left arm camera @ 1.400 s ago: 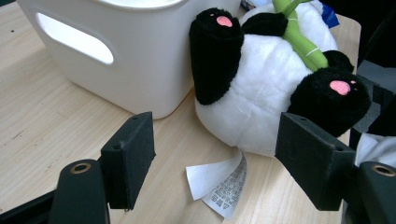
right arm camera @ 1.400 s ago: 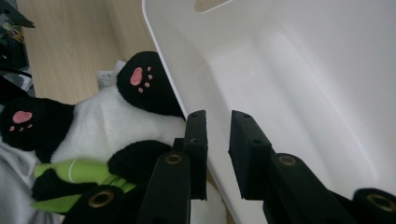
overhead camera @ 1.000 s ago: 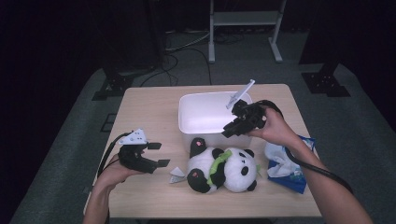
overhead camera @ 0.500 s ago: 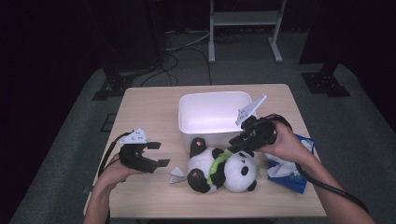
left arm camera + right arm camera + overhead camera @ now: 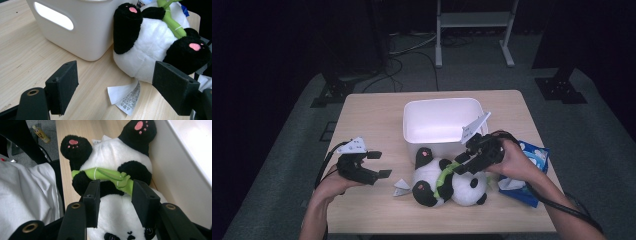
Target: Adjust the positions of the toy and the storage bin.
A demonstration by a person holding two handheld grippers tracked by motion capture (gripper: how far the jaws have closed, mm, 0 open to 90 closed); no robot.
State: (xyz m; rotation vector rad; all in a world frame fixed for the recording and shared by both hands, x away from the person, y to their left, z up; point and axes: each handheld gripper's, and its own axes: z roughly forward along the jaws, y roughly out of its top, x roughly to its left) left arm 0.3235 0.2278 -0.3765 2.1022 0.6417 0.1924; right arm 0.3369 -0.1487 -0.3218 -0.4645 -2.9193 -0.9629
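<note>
A black-and-white panda plush [image 5: 447,184] lies on its back on the wooden table [image 5: 372,125], just in front of a white plastic bin [image 5: 439,120]. It hugs a green bamboo piece [image 5: 105,175]. My right gripper [image 5: 460,165] is down on the panda. In the right gripper view its jaws [image 5: 116,187] stand partly apart on either side of the panda's chest [image 5: 112,155] and the bamboo tip. My left gripper [image 5: 379,164] rests open on the table left of the panda. Between its jaws [image 5: 116,85] I see bare table and the plush's white label [image 5: 126,96].
A blue snack packet [image 5: 534,157] lies at the table's right edge, behind my right hand. The bin's side wall [image 5: 75,30] has a handle slot and touches the panda's foot [image 5: 127,27]. A small bottle [image 5: 41,133] stands on the floor.
My right gripper has come down from over the bin's right rim onto the panda. The left gripper and the panda have stayed put.
</note>
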